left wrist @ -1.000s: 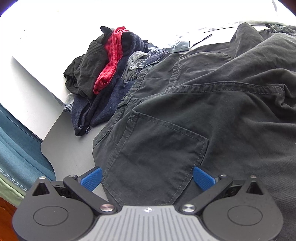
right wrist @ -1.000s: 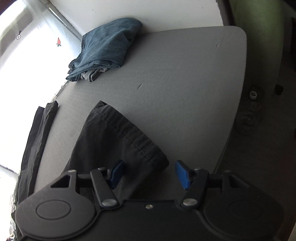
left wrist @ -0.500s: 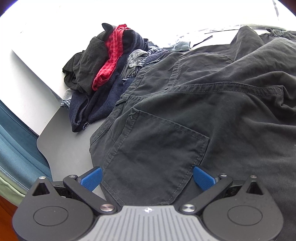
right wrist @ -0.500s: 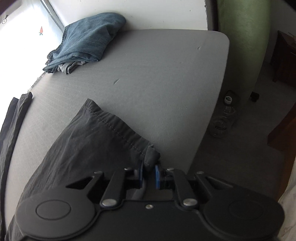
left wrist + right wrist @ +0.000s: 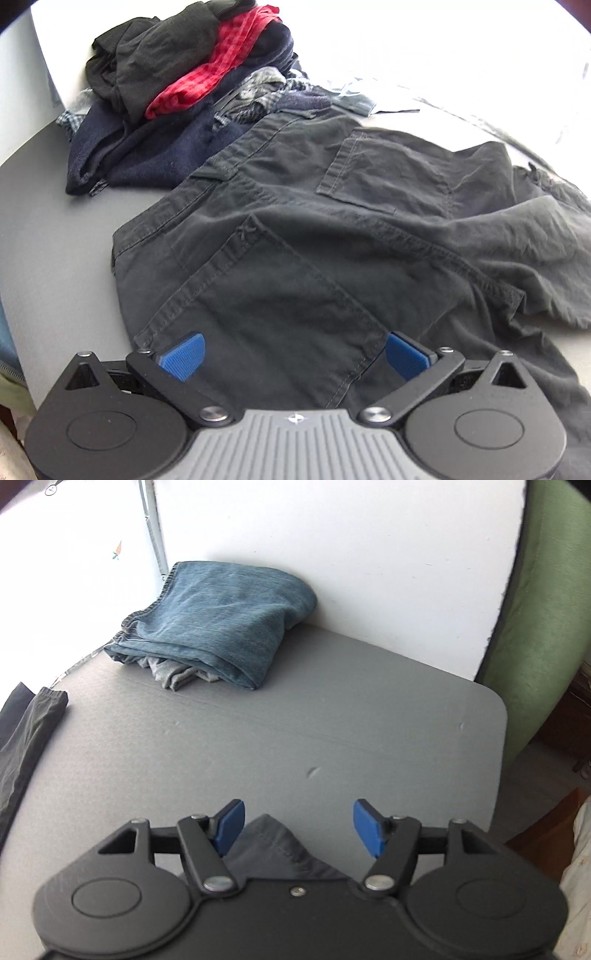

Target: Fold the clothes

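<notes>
On the grey table (image 5: 332, 738), the right gripper (image 5: 298, 827) has just let go of the trouser hem (image 5: 273, 843) and stands wide, while the left gripper (image 5: 293, 352) stays wide over the trousers (image 5: 332, 240), so regripping comes next.

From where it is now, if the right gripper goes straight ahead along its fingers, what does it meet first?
Probably the bare gray table. The right gripper is open above a trouser hem; folded blue jeans lie further on, left. Depth is unclear.

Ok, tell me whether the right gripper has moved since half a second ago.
Yes. The right gripper has opened, released the trouser hem and tilted up toward the folded jeans by the wall.
</notes>
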